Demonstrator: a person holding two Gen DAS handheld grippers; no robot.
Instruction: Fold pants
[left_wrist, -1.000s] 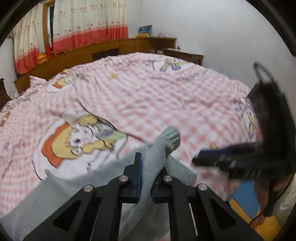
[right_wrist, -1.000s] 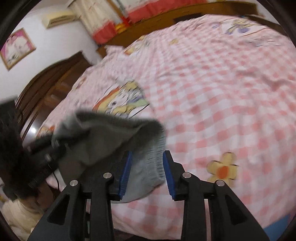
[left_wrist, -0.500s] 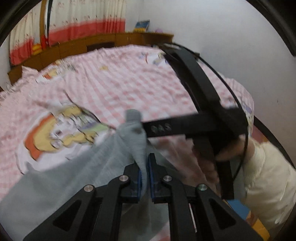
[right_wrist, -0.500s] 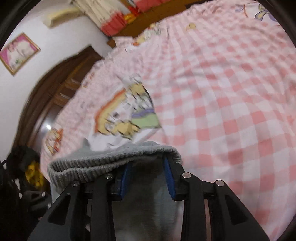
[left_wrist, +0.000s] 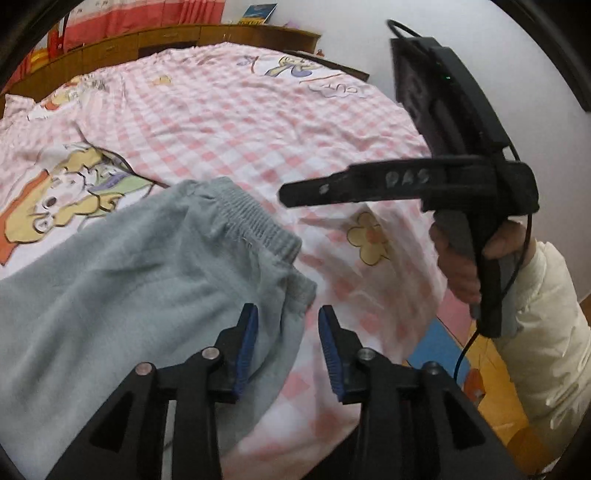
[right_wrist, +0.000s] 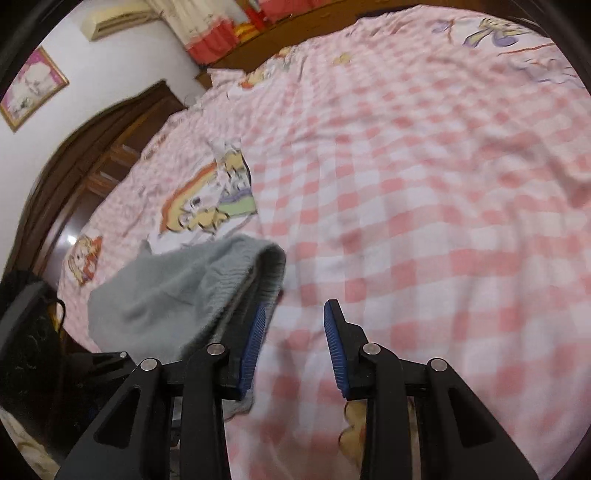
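Both tongs stand spread: left tongs (left_wrist: 288, 347) over the grey fleece pants (left_wrist: 122, 288), lying on the pink-and-white checked bed cover (left_wrist: 229, 122); right tongs (right_wrist: 293, 352) beside their ribbed waistband (right_wrist: 255, 273), marked faintly "DAS".

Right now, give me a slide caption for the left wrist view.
Left claw open over the waistband of grey pants lying on a pink checked bedspread, right claw hovering beyond.

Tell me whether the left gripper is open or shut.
Open. The left gripper shows a clear gap between its blue pads, with the grey pants lying loose on the bed.
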